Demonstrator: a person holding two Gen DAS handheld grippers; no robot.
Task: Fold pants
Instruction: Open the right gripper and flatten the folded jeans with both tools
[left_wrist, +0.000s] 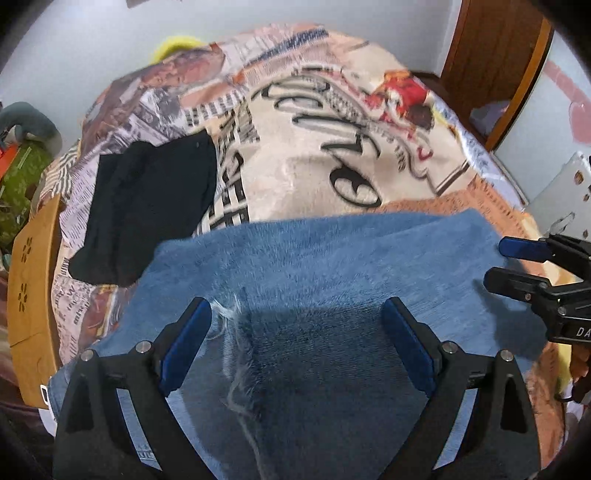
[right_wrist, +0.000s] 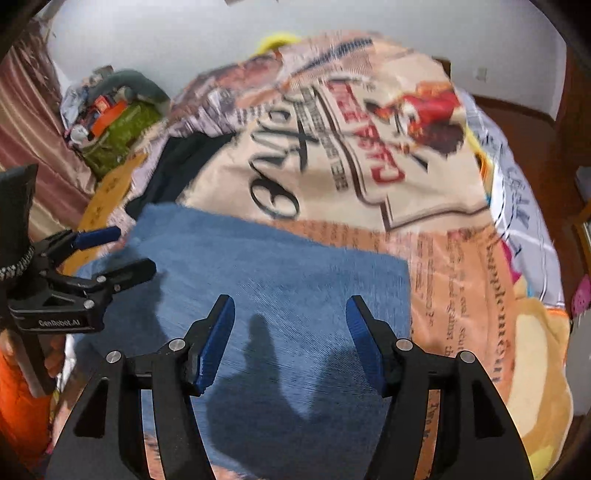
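The blue jeans lie folded on the bed, spread over a printed blanket with newspaper-style lettering. The left gripper hangs above the denim with its fingers wide apart and nothing between them; a frayed, pale-threaded tear in the cloth sits just inside the left finger, and the fabric runs on beyond both fingertips. The right gripper hovers over the same jeans, its fingers standing about half open and empty, their shadows falling on the denim between and below them. The far folded edge of the jeans lies ahead of its fingertips, the right edge just beyond the right finger. A black garment lies on the blanket ahead and to the left of the left gripper's fingers, touching the jeans' far left corner.
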